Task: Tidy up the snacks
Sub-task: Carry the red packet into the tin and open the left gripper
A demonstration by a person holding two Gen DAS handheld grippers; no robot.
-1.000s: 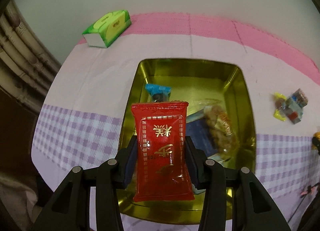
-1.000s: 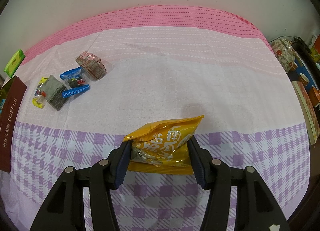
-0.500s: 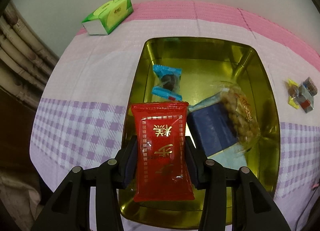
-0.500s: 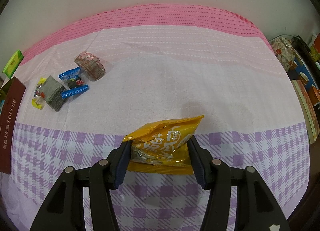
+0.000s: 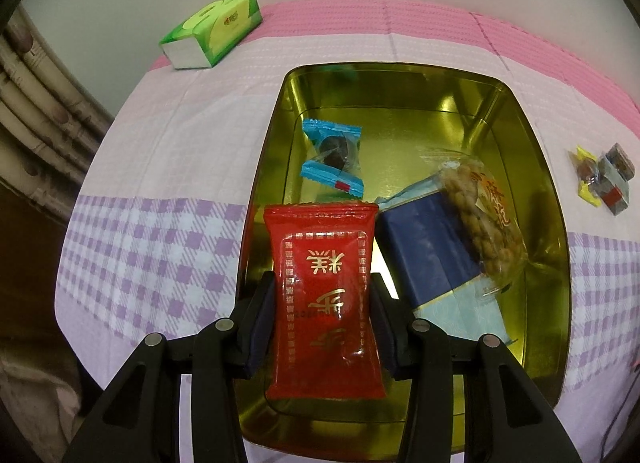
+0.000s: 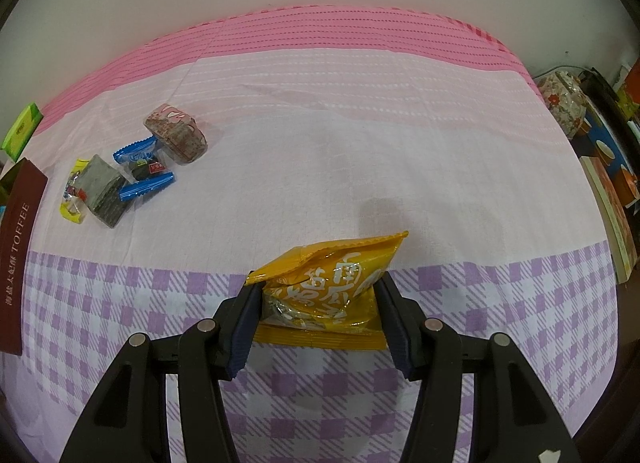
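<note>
My left gripper (image 5: pixel 322 319) is shut on a red snack packet (image 5: pixel 324 299) with gold characters, held over the near left part of a gold tin (image 5: pixel 548 223). Inside the tin lie a blue-wrapped candy (image 5: pixel 334 159), a dark blue packet (image 5: pixel 428 251) and a clear bag of nuts (image 5: pixel 480 215). My right gripper (image 6: pixel 320 319) is shut on a crumpled yellow snack packet (image 6: pixel 332 283) above the checked tablecloth. At the left of the right wrist view, a small group of loose snacks lies on the cloth: a pink patterned one (image 6: pixel 176 133), a blue candy (image 6: pixel 142 171), a grey packet (image 6: pixel 102 187).
A green tissue pack (image 5: pixel 212 35) sits at the table's far left corner. A dark red toffee lid (image 6: pixel 18 247) lies at the left edge in the right wrist view. Books and a floral jar (image 6: pixel 564 103) stand off the table's right side. Small wrapped snacks (image 5: pixel 604 179) lie right of the tin.
My left gripper has sunk closer to the tin with the red packet, so the tin and its contents look larger. The right gripper and its yellow packet have stayed put.
</note>
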